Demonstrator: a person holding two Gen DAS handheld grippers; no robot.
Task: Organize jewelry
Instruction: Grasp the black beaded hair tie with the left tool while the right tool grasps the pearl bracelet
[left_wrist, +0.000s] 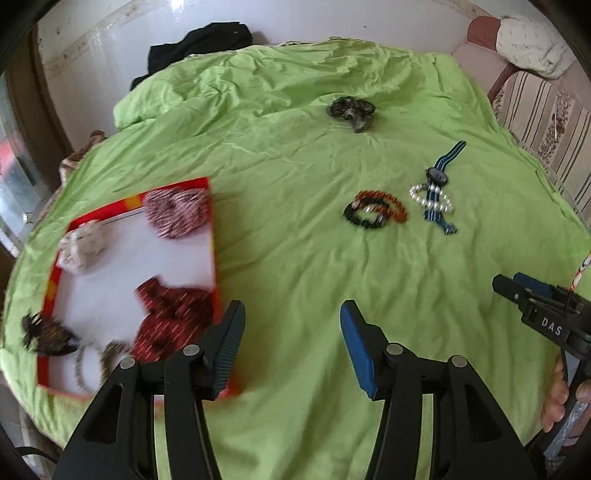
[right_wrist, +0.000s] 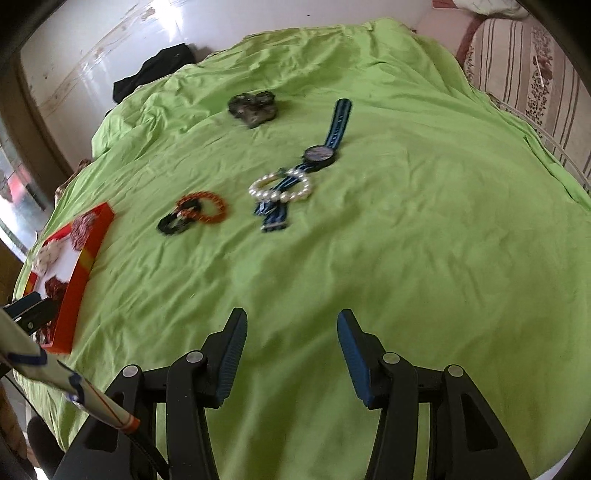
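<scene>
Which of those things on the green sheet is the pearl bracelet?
On the green bedsheet, find the blue-strapped watch right of the red box. The pearl bracelet lies across its strap: the only white ring, unlike the orange and black bracelets.

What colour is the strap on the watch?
The watch strap is dark blue with lighter stripes, clearest in the right wrist view.
</scene>
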